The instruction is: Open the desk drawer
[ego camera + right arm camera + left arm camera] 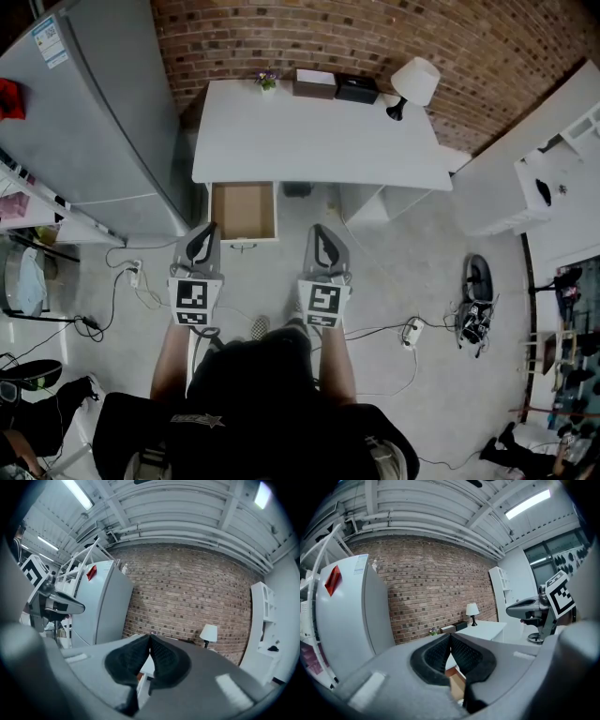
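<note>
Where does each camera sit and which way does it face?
Head view: on the person's head, looking down at the desk and its open drawer; forearms, left gripper and right gripper show.
Left gripper view: on the left gripper, facing the brick wall along its shut jaws; the right gripper shows at right.
Right gripper view: on the right gripper, facing the same wall along shut jaws; the left gripper shows at left.
Shared: both gripper views see the lamp.
</note>
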`<state>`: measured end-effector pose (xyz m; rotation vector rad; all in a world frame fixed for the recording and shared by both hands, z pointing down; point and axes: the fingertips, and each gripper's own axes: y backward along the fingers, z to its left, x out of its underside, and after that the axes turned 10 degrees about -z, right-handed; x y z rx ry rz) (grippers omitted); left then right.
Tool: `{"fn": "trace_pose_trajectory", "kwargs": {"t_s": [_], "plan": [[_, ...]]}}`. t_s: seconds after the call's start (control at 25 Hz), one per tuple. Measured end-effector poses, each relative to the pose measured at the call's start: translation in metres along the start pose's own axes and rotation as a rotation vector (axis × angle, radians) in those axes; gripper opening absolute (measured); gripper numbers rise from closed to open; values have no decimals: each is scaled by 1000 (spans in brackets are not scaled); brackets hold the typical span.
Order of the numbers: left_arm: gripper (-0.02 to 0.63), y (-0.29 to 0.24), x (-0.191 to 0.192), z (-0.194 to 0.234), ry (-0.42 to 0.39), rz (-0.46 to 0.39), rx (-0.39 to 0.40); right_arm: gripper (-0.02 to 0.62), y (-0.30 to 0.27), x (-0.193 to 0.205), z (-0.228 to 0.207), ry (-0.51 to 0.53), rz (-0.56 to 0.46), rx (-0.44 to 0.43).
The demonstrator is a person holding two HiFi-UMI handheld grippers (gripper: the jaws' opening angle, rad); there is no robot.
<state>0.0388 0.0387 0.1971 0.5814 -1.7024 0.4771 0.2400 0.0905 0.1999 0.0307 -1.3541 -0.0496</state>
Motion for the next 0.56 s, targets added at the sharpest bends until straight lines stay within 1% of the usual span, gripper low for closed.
{"fn": "trace_pose_trajectory", "kwargs": {"t_s": [0.56], "plan": [[11, 13, -3, 2, -4, -5, 4, 6, 9, -8, 10, 1, -10, -1]]}}
